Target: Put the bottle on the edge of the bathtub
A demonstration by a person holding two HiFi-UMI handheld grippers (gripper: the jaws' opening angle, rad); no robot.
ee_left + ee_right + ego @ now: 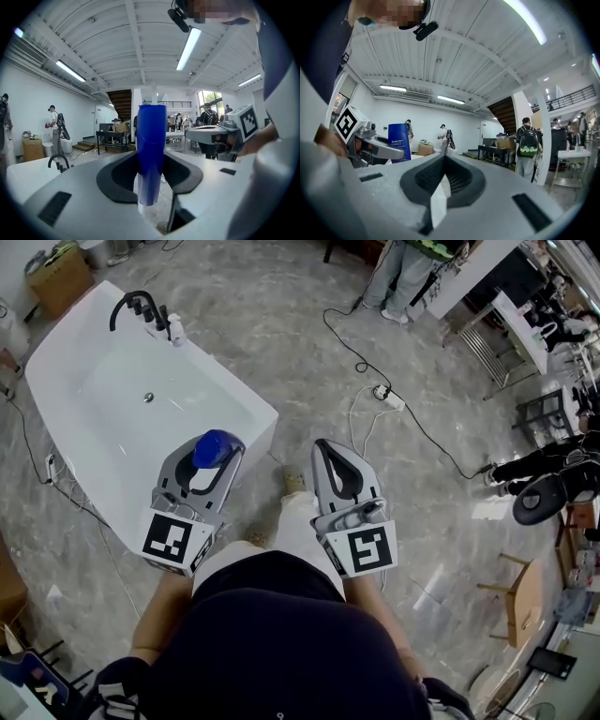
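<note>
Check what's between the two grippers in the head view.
Head view: the person's shoe and pale trouser leg over the stone floor, nothing else. Left gripper grips the blue bottle; right gripper is shut, empty.

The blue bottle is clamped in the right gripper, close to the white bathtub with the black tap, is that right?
No. The blue bottle is clamped in the left gripper, not the right gripper; the left gripper view shows it upright between the jaws. The rest holds: it is close to the white bathtub with the black tap.
</note>
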